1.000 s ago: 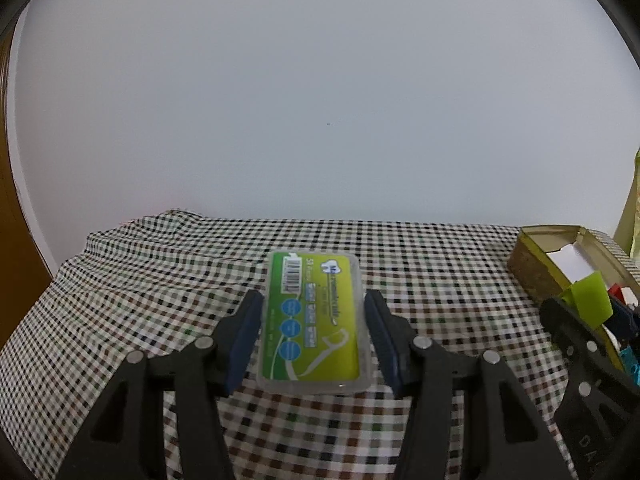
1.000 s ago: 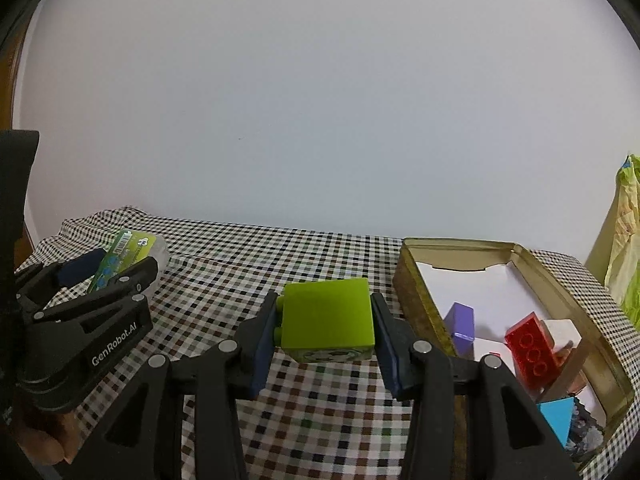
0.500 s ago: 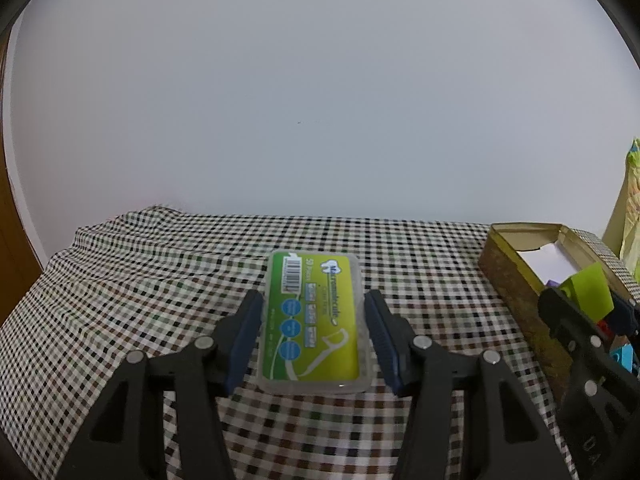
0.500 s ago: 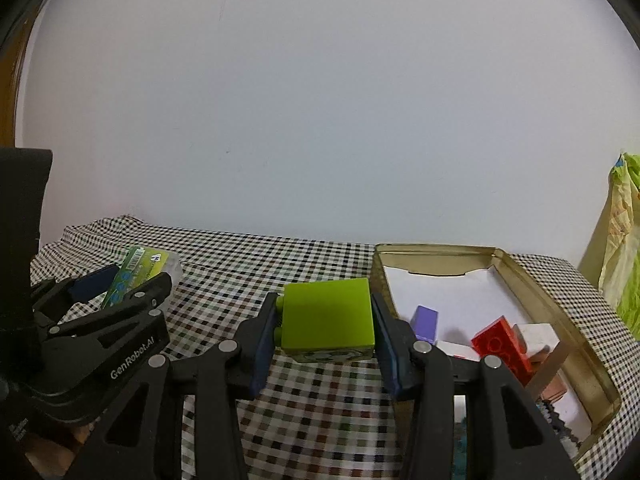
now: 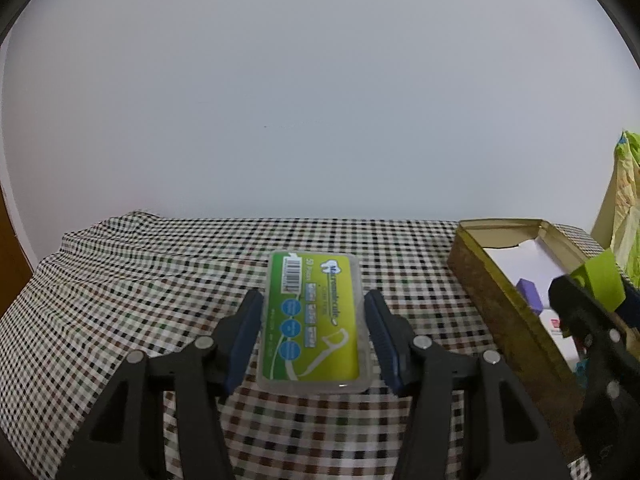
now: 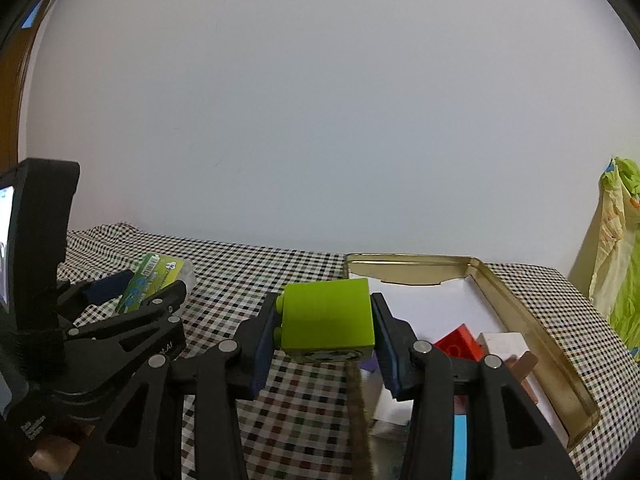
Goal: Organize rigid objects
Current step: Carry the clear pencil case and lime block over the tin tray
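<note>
My left gripper is shut on a clear floss-pick box with a green label, held above the checkered cloth. My right gripper is shut on a lime green toy block, held over the near left wall of the open gold tin. The tin holds a red brick, a purple block, a white block and white paper. In the left wrist view the tin is at right, with the right gripper and lime block over it.
A checkered cloth covers the table, which ends at a white wall. A yellow-green bag stands at the far right. A wooden edge shows at the far left. The left gripper sits left of my right one.
My right gripper has carried the lime block rightward, from beside the tin to over its near left wall. The left gripper has lifted and moved rightward with the floss box.
</note>
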`<state>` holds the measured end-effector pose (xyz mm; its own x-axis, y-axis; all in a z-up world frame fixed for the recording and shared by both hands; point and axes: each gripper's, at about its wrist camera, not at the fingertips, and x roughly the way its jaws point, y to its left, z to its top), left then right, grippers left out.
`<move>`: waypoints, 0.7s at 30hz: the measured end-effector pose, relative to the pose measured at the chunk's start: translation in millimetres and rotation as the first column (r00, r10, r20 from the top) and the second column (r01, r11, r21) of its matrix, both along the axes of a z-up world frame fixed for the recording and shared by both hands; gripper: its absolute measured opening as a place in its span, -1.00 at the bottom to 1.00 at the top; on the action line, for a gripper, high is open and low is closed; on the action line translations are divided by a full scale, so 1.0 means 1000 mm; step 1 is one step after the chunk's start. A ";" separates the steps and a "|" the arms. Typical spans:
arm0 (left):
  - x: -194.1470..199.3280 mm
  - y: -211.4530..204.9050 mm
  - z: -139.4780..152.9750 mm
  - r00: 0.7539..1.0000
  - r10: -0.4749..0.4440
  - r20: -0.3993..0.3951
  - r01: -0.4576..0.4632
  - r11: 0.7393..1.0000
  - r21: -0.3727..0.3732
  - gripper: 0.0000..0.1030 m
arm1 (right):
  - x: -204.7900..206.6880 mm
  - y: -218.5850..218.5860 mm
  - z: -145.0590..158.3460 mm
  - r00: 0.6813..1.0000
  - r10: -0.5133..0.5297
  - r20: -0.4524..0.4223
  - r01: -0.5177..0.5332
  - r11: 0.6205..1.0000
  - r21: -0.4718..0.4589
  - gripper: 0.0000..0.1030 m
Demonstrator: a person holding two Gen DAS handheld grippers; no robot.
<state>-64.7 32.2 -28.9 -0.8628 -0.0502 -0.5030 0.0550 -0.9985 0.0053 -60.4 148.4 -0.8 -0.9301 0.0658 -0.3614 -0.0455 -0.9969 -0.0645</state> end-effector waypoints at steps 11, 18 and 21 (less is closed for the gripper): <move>0.003 0.026 0.009 0.999 -0.043 -0.033 0.044 0.999 0.027 0.02 | 0.031 0.015 0.020 0.994 -0.036 -0.101 0.035 0.999 -0.006 -0.09; 0.003 0.051 0.014 0.996 -0.085 -0.042 0.086 0.996 0.023 0.02 | 0.030 0.043 0.023 0.990 -0.085 -0.111 0.082 0.996 -0.031 -0.09; 0.001 0.059 0.016 0.994 -0.094 -0.046 0.095 0.995 0.023 0.02 | 0.036 0.042 0.027 0.988 -0.109 -0.110 0.106 0.994 -0.039 -0.09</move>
<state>-63.4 91.3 -12.9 -0.8850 0.0447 -0.4634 -0.0400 -0.9990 -0.0199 -24.1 190.7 26.2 -0.9529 0.1574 -0.2593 -0.1576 -0.9873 -0.0202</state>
